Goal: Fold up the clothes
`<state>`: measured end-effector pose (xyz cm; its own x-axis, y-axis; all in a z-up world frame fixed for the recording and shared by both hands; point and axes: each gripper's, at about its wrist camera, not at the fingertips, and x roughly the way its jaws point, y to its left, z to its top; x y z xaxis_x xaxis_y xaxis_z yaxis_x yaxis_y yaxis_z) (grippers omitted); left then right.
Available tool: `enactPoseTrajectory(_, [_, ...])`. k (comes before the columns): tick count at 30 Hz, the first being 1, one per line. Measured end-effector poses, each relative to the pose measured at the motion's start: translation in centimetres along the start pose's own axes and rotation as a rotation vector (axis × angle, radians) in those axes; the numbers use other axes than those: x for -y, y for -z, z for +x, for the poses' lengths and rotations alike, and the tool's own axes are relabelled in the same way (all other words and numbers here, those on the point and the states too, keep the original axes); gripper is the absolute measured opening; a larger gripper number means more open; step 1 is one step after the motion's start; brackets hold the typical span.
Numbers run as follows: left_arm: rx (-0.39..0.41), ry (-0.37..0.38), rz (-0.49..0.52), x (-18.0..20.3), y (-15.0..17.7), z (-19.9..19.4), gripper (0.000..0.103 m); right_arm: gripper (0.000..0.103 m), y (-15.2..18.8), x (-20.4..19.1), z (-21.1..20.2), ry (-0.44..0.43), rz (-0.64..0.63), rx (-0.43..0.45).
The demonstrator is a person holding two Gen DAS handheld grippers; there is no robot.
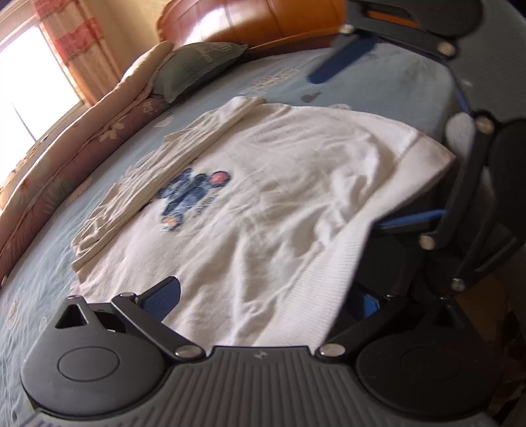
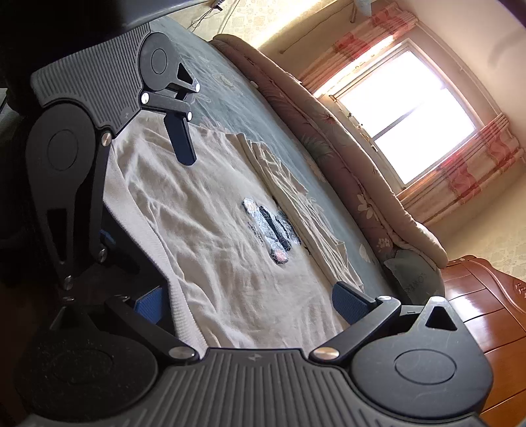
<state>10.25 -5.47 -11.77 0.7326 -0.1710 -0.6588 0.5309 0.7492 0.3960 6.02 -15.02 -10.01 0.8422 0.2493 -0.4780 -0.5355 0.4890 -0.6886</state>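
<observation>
A white sweatshirt (image 1: pixel 263 184) with a blue printed figure (image 1: pixel 190 197) lies flat on the blue bedsheet (image 1: pixel 378 82). One sleeve is folded in along its far edge. The ribbed hem (image 1: pixel 335 279) faces both grippers and droops over the bed's edge. My left gripper (image 1: pixel 263 295) is open wide: one blue pad rests on top of the cloth and the other is hidden under the hem. In the right wrist view my right gripper (image 2: pixel 250 302) is open across the same hem of the sweatshirt (image 2: pixel 213 230), with the left gripper (image 2: pixel 148 197) beside it.
A rolled floral quilt (image 1: pixel 65 164) runs along the far side of the bed, with a grey-green pillow (image 1: pixel 197 65) at its end. A wooden headboard (image 1: pixel 256 23) stands behind the pillow. A bright window (image 2: pixel 411 115) with pink curtains is beyond the quilt.
</observation>
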Motion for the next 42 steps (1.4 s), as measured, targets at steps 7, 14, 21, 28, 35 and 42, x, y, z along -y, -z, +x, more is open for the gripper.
enactPoseTrajectory(7, [0.059,-0.016,-0.023,-1.2,-0.8,-1.4,0.102,0.103,0.0,-1.4,1.2,-0.008,0.004,0.0])
enactPoseTrajectory(14, [0.044,-0.011,0.024,-1.0,0.4,-1.3,0.102,0.103,0.7,-1.5,3.3,0.11,0.033,-0.043])
enactPoseTrajectory(21, [0.032,0.026,0.027,0.4,-0.5,0.4,0.102,0.103,1.3,-0.5,3.0,0.208,0.032,-0.035])
enactPoseTrajectory(28, [0.042,-0.096,0.087,0.9,-1.5,1.7,0.102,0.103,1.0,0.5,2.7,0.236,0.055,-0.012])
enactPoseTrajectory(35, [0.02,-0.229,0.166,-0.2,2.1,0.5,0.102,0.103,2.9,0.3,3.3,0.221,0.047,-0.077])
enactPoseTrajectory(42, [0.022,-0.251,0.166,0.1,1.1,0.8,0.102,0.103,1.3,-1.6,4.1,0.19,0.025,-0.051])
